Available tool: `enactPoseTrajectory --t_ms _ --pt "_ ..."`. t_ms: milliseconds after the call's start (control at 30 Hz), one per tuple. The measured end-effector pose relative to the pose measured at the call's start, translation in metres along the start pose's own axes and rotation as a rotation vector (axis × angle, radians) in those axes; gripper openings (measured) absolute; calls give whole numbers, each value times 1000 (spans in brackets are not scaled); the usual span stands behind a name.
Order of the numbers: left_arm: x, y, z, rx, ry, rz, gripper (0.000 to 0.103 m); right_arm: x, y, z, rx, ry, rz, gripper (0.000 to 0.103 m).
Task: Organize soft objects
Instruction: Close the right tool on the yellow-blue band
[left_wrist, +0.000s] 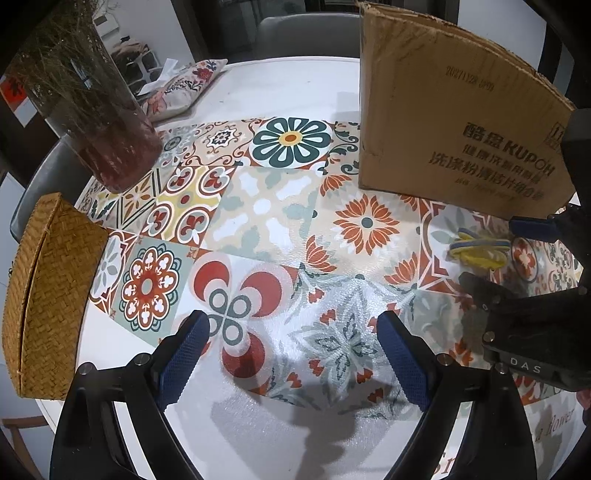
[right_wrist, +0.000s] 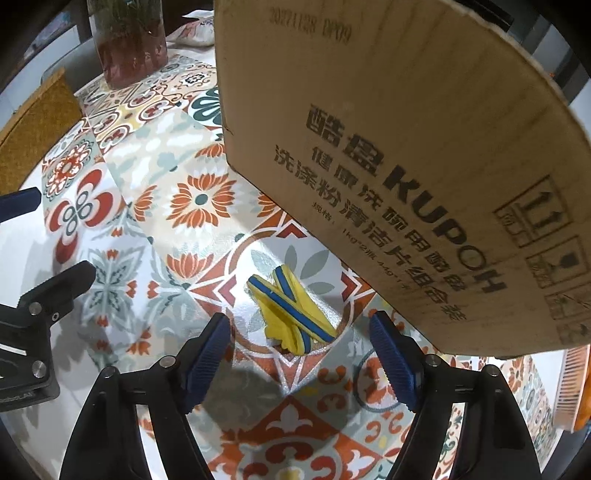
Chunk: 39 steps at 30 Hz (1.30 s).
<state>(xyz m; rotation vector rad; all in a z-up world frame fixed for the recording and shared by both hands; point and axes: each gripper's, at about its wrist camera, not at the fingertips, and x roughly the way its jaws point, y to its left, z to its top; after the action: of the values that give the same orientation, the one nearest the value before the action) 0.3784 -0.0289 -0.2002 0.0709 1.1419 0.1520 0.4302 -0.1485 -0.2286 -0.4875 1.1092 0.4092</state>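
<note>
1. a woven straw basket (left_wrist: 40, 295) stands at the table's left edge, beside a glass vase of dried stems (left_wrist: 107, 129).
2. the left gripper (left_wrist: 291, 354) hovers wide open over the patterned tile tablecloth (left_wrist: 258, 206).
3. the right gripper (right_wrist: 299, 354), jaws wide, sits just short of a crumpled yellow-and-blue soft band (right_wrist: 291, 310), which lies beside a brown cardboard box (right_wrist: 406, 147).

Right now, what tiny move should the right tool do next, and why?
Probably ease the right tool forward and down around the yellow and blue soft thing. It lies loose on the patterned mat, just ahead of the open fingers, beside the cardboard box, and nothing grips it yet.
</note>
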Motion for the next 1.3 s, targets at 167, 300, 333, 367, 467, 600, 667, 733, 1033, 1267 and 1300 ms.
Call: enactPoseTrajectory --t_ms 167,300,333,367,467,600,667,733,1033,1267,1300 --pt "4 -3 3 8 5 3 93 9 -5 1 16 -3 18 69" --pt "6 -4 4 8 7 2 93 12 -6 2 29 -16 40 63" --pt "6 -4 5 7 7 1 93 13 -7 3 33 -19 45 61" --pt "6 -4 5 5 8 -2 93 13 -10 4 40 -21 54 57" --pt "6 -3 7 0 8 -8 93 12 -15 4 61 -27 85 48" --pt "5 -1 6 -3 4 -9 93 10 -15 2 85 -31 101 42" --pt "4 0 6 -2 2 -9 93 9 -13 -1 99 -32 103 41" --pt "4 0 6 -4 2 -11 93 8 -11 -4 118 -30 104 40" --pt "-6 0 4 14 -19 -26 93 -6 -6 -20 203 -53 108 34" --pt "-20 -1 5 31 -50 -48 93 -25 -10 -30 267 -89 102 33" --pt "-22 0 6 33 -55 -51 93 -28 -10 -31 277 -94 101 33"
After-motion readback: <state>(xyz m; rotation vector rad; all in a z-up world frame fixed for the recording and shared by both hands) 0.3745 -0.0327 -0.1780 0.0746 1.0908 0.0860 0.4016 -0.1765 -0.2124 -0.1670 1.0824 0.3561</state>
